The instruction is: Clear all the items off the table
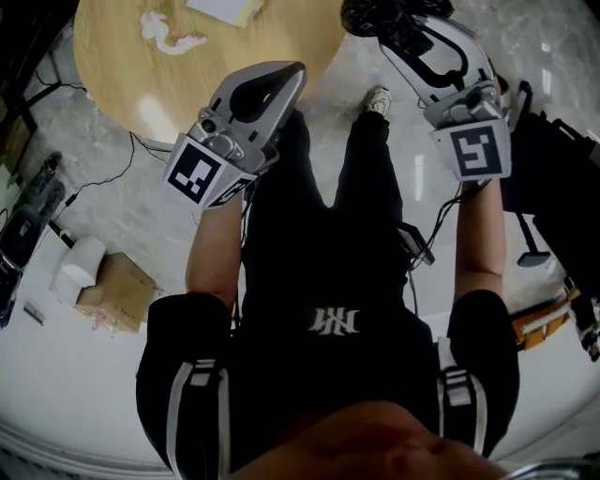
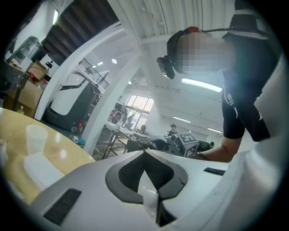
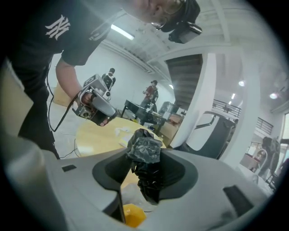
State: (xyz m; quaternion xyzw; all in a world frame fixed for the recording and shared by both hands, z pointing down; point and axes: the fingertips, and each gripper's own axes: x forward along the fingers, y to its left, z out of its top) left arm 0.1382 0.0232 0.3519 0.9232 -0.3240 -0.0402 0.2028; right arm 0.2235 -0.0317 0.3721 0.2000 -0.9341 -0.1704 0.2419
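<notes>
In the head view the round wooden table (image 1: 112, 66) lies at the top left, with a crumpled white tissue (image 1: 169, 36) and a flat white and yellow item (image 1: 228, 8) on it. My left gripper (image 1: 295, 70) hovers off the table's near edge; in its own view the left gripper (image 2: 145, 153) has its jaw tips together and nothing clearly between them. A clear cup (image 2: 36, 137) stands on the table there. My right gripper (image 1: 384, 23) is shut on a crumpled black plastic bag (image 3: 144, 167). Something yellow (image 3: 133, 216) shows below that bag.
A cardboard box (image 1: 117, 292) and a white roll (image 1: 80, 262) lie on the floor at the left, with cables (image 1: 103, 178) beside them. Black equipment (image 1: 553, 187) stands at the right. The person's legs and a shoe (image 1: 378, 98) are between the grippers.
</notes>
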